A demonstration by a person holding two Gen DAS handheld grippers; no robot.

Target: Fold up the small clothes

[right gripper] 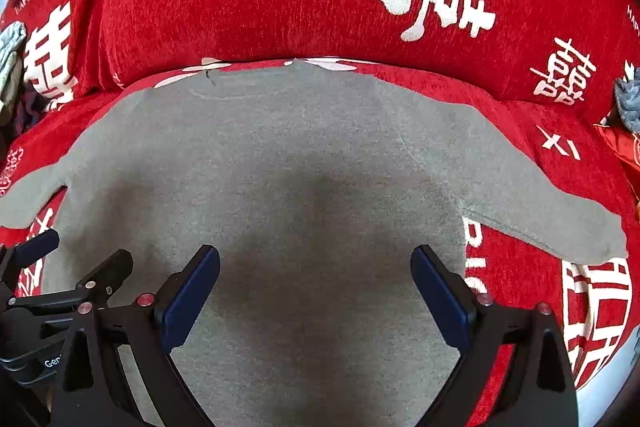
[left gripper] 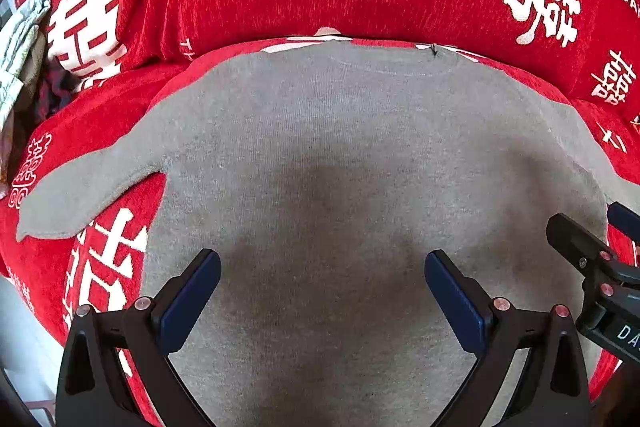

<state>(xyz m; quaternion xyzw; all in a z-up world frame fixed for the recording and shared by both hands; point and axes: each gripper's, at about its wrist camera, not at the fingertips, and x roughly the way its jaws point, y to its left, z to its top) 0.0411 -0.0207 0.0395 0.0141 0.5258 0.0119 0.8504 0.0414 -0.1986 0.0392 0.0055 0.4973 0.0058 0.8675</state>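
Grey sweater (left gripper: 344, 155) flat ahead of jaws, sleeves spread, unfolded. We hold both sets of jaws wide open, gripping nothing. All folds remain.

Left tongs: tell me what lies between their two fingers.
Only the flat body of the grey sweater lies between the fingers of the left tongs, which gape wide and grip nothing. The left wrist view shows it.

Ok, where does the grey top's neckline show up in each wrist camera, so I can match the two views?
Left wrist: the neckline sits upper centre, slightly right, at the grey top's far edge.
Right wrist: the neckline sits upper centre-left.
Shared landmark: the small dark thread at the collar edge.
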